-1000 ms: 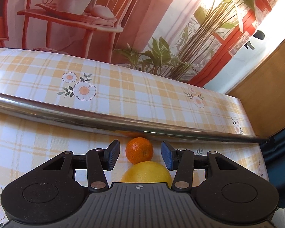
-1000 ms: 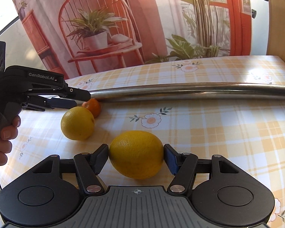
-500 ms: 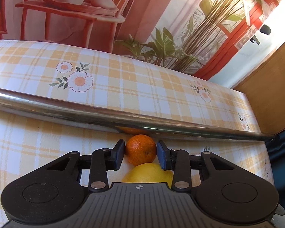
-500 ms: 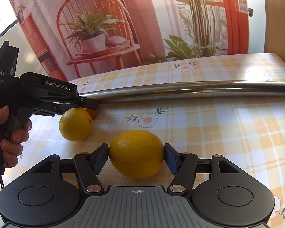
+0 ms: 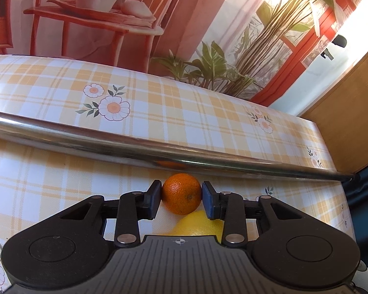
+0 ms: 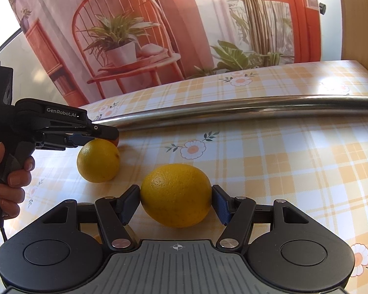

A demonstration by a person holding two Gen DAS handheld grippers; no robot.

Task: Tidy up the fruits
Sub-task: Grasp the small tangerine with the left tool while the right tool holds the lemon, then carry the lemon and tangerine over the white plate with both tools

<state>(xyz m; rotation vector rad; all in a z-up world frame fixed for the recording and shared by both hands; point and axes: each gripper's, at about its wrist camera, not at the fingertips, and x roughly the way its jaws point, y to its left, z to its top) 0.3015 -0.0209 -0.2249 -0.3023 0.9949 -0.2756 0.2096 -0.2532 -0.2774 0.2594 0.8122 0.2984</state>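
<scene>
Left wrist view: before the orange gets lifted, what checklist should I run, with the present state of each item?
1. Left gripper pads touching both sides of the orange: ok.
2. Orange centred between the pads: ok.
3. Small lemon clear of the lift: cannot tell, it lies close beneath the gripper.
4. Metal rail just behind the orange: ok for lifting straight up.
5. Right gripper shut on the big lemon: ok.

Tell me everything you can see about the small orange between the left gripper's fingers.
The orange is small, round and deep orange, with pebbled peel and a dark navel spot facing the camera. It sits between the blue pads of the left hand-held gripper, which press both its sides. Just behind it runs a metal bar; in front lies a yellow fruit, close or touching.
</scene>
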